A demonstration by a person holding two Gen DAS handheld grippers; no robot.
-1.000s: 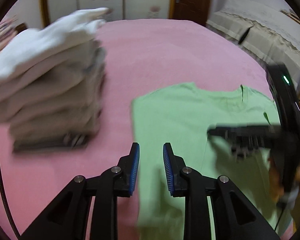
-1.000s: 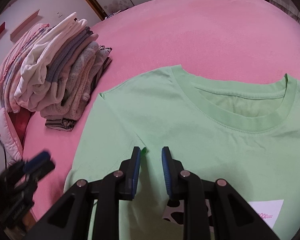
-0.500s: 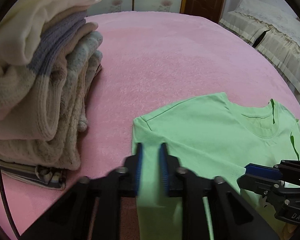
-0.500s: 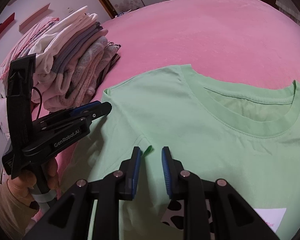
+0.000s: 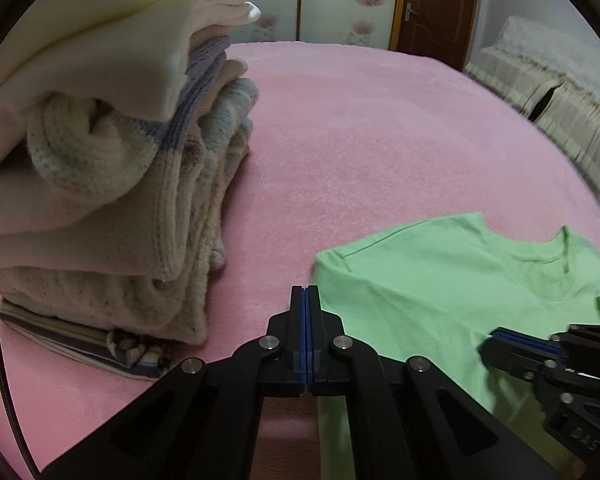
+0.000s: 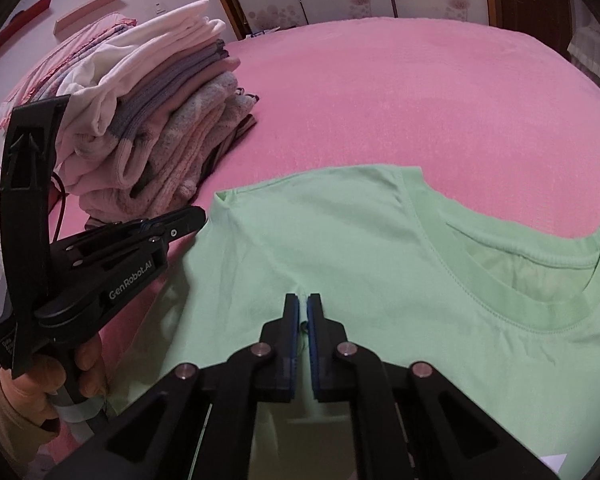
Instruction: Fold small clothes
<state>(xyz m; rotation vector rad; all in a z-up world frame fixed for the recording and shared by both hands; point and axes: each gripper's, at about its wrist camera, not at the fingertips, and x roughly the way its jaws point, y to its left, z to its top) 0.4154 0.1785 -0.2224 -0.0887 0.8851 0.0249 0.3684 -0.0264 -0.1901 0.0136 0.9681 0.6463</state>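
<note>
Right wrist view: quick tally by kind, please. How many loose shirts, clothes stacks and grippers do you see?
Green T-shirt, spread flat on the pink bed: 1
Stack of folded clothes: 1
Grippers, left gripper and right gripper: 2
Total: 4

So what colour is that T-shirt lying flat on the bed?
Light green all over; the T-shirt shows best in the right wrist view.

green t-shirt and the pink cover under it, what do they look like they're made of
Light green t-shirt: thin, matte cotton-like jersey, judging by its ribbed collar, stitched seams and soft wrinkles. Pink bed cover: probably fleece or terry, with a short fuzzy nap and no sheen; the exact fibre cannot be told.
</note>
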